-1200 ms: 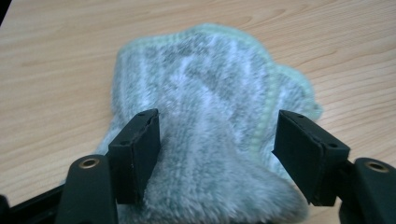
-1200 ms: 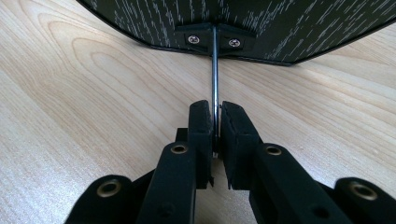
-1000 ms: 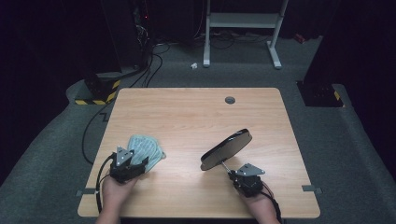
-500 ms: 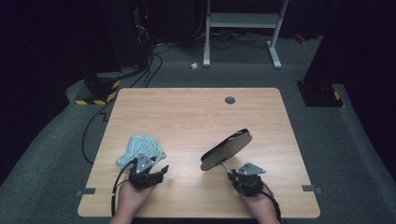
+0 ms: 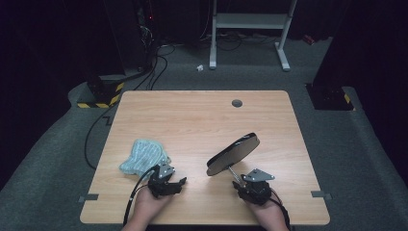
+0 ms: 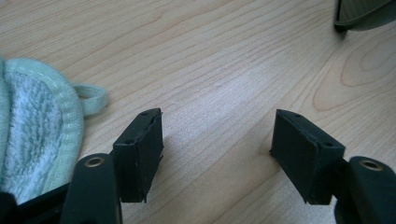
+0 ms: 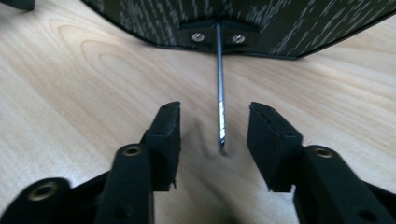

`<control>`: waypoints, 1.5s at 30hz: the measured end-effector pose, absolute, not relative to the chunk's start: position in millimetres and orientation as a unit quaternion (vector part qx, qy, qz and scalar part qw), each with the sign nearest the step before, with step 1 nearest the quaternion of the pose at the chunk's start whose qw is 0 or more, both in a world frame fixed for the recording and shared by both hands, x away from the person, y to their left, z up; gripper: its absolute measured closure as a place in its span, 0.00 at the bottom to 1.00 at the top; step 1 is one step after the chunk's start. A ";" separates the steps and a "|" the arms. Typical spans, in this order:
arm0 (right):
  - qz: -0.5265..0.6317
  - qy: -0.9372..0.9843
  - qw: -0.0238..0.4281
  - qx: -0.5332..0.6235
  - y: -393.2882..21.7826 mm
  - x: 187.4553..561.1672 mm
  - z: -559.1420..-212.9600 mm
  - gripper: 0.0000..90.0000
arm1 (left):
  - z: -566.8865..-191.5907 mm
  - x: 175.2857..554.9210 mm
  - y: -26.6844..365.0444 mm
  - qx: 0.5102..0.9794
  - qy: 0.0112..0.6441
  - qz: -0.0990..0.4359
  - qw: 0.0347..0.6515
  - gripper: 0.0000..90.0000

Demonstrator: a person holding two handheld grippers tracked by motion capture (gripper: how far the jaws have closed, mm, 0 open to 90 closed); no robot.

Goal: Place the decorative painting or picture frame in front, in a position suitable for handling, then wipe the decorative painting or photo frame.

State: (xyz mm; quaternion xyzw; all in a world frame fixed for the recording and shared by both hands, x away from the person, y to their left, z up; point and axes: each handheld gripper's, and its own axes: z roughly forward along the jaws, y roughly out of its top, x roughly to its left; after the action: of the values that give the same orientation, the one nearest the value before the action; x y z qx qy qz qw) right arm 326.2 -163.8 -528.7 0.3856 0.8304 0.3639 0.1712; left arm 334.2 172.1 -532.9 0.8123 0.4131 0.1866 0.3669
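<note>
Tabletop of pale wood grain (image 5: pixel 202 120), and from the high view both hands are in at the near edge: the left gripper (image 5: pixel 169 184) just beside a crumpled pale-green cloth (image 5: pixel 143 156), the right gripper (image 5: pixel 248 185) at the foot of a dark oval mirror (image 5: pixel 233 154) that leans up and away on a thin wire stem.

Down on the right gripper view you get what the overhead cannot give: that metal stem (image 7: pixel 220 93) runs straight down between the two black jaws, its tip resting on the wood, and neither pad is touching it. Those jaws have just been opening, now standing moderately wide with the wire loose between them. The stem is fixed to the mirror's back (image 7: pixel 233 18) by a small bracket with two screws, and the back carries a speckled, dashed pattern.

Over on the left gripper view, the jaws stand wide with nothing but bare table between them. The cloth (image 6: pixel 37 130) lies off to one side of the jaw, a looped terry surface with a stitched green border and a little hanging loop, apart from the pad. Far corner of that view, the mirror's dark edge (image 6: pixel 364 14) peeks in.

Beyond the table: a round grommet (image 5: pixel 236 103) near the far edge, grey carpet, black cables (image 5: pixel 154 53), a white frame leg (image 5: pixel 211 43) and a yellow-and-black striped block (image 5: pixel 101 98).
</note>
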 end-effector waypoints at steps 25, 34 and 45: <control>0.354 0.817 0.187 0.415 -171.1 319.6 -527.5 0.70 | -533.3 334.6 171.9 0.812 0.416 0.187 0.365 0.30; 0.350 0.816 0.197 0.415 -177.6 320.8 -527.9 0.72 | -533.5 334.4 171.4 0.814 0.412 0.186 0.364 0.28; 0.347 0.810 0.200 0.428 -186.5 328.7 -527.3 0.70 | -533.7 334.5 170.5 0.815 0.411 0.183 0.364 0.25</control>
State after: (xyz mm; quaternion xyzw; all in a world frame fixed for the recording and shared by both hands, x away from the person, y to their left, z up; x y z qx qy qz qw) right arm 328.7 -186.5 -527.3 0.4280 0.8102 0.3469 0.2000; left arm 334.5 170.5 -533.7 0.8153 0.4109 0.1835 0.3643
